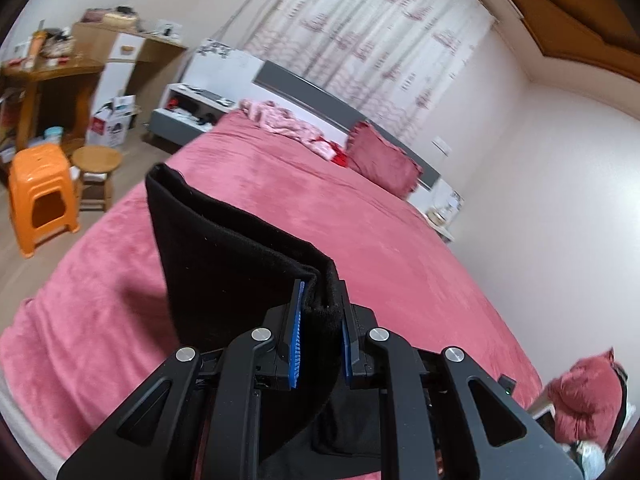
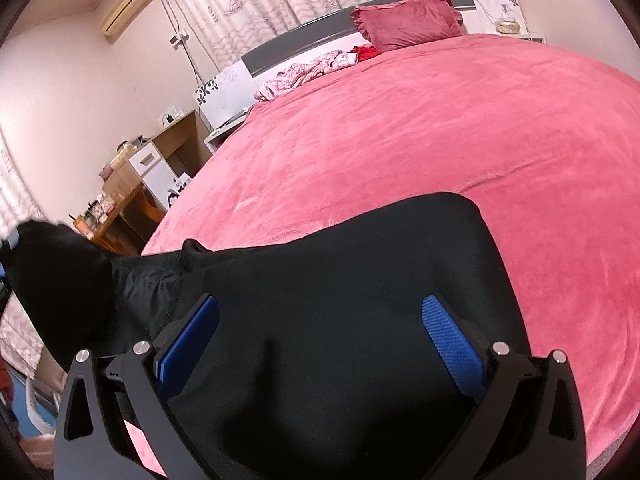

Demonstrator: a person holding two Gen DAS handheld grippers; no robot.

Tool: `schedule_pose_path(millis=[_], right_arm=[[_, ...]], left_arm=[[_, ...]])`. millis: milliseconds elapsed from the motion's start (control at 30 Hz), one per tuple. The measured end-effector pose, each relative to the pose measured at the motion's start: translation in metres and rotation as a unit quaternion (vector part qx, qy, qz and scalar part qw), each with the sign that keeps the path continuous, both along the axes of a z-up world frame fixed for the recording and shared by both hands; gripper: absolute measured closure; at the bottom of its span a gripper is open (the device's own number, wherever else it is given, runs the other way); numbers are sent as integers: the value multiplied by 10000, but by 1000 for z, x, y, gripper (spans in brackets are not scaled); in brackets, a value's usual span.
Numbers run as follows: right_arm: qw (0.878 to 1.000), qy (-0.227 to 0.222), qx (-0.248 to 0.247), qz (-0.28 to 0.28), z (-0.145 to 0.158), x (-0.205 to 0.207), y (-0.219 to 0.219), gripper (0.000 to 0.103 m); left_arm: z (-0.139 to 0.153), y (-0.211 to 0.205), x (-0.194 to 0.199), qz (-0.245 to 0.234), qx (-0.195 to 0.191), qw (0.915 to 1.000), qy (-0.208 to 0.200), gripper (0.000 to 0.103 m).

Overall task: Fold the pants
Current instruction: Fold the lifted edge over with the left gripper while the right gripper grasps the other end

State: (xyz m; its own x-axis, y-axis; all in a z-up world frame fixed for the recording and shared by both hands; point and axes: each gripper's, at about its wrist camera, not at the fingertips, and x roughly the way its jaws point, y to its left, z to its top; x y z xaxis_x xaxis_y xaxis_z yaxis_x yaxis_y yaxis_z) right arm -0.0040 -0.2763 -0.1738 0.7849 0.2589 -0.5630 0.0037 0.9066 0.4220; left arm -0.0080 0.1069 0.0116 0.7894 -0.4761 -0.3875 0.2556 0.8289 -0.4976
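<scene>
Black pants (image 1: 224,252) are lifted above the pink bed (image 1: 400,220). My left gripper (image 1: 320,300) is shut on a thick folded edge of them, and the cloth stands up and stretches away to the left. In the right wrist view the pants (image 2: 360,248) spread across the near part of the bed (image 2: 400,128) and rise toward the left edge. My right gripper (image 2: 320,312) is open wide just above them. Its blue pads (image 2: 452,344) stand far apart and the black cloth fills the gap between them.
A dark pink pillow (image 1: 382,162) and crumpled pink clothes (image 1: 288,120) lie by the headboard. An orange plastic stool (image 1: 40,192) and a round wooden stool (image 1: 96,164) stand on the floor left of the bed. Another pillow (image 1: 584,396) sits at the lower right.
</scene>
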Motion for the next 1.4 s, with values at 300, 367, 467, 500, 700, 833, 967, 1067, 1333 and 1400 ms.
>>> schedule_pose_path(millis=[300, 367, 467, 500, 700, 833, 967, 1067, 1333, 1400], right_arm=[[9977, -135, 644, -177, 4, -2, -16, 2], [9936, -146, 1091, -236, 6, -4, -25, 2], [9812, -29, 1920, -181, 6, -3, -44, 2], [9770, -41, 2124, -174, 7, -4, -51, 2], [9600, -30, 2799, -88, 12, -13, -88, 2], [9527, -58, 3037, 89, 14, -26, -102, 2], [9559, 280, 2876, 527, 13, -29, -91, 2], [9624, 529, 2615, 514, 12, -27, -82, 2], [9683, 816, 2297, 546, 17, -21, -64, 2], [9752, 926, 1913, 616, 21, -18, -55, 3]], left_arm=[[6, -87, 11, -1111, 325, 9931, -164, 89], [4, -114, 9, -1444, 410, 9883, -250, 89], [-3, -149, 2, -1955, 495, 9790, -311, 89], [-6, -157, 2, -2090, 507, 9760, -327, 89], [-38, -221, -11, -3118, 781, 9466, -249, 89], [-77, -249, -13, -3521, 907, 9311, 295, 89], [-107, -262, -12, -4014, 958, 9071, 828, 74], [-102, -250, -20, -4326, 726, 8960, 688, 45], [-80, -148, 23, -2226, 358, 9737, 318, 30], [-93, -121, 42, -1599, 419, 9842, 627, 30]])
